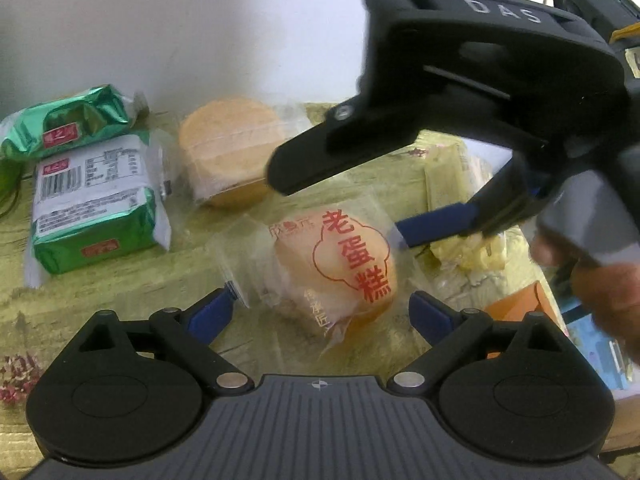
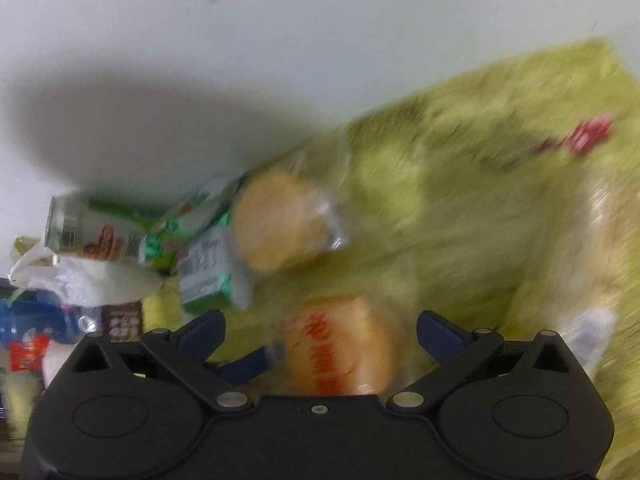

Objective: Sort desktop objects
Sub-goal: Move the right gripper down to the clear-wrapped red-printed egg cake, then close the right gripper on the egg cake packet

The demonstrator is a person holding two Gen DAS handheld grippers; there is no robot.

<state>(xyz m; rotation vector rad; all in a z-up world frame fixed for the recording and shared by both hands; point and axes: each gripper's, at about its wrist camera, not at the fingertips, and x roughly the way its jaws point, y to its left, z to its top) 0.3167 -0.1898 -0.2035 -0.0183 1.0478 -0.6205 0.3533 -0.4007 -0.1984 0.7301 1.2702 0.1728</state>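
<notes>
Yellow-green patterned cloth (image 1: 120, 312) covers the desk beside a white wall (image 1: 200, 20)

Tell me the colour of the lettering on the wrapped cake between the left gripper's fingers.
Red lettering on the wrapped cake, clearest in the left wrist view.

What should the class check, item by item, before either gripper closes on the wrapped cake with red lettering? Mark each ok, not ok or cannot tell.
1. Left gripper jaws wide open, either side of the cake: ok.
2. Red-lettered cake lying flat on the green cloth: ok.
3. Right gripper jaws open: ok.
4. Only one gripper lined up on the cake: not ok; both are.
5. Plain wrapped cake clear of the jaws: ok.
6. Pads touching the wrapper: cannot tell.
</notes>
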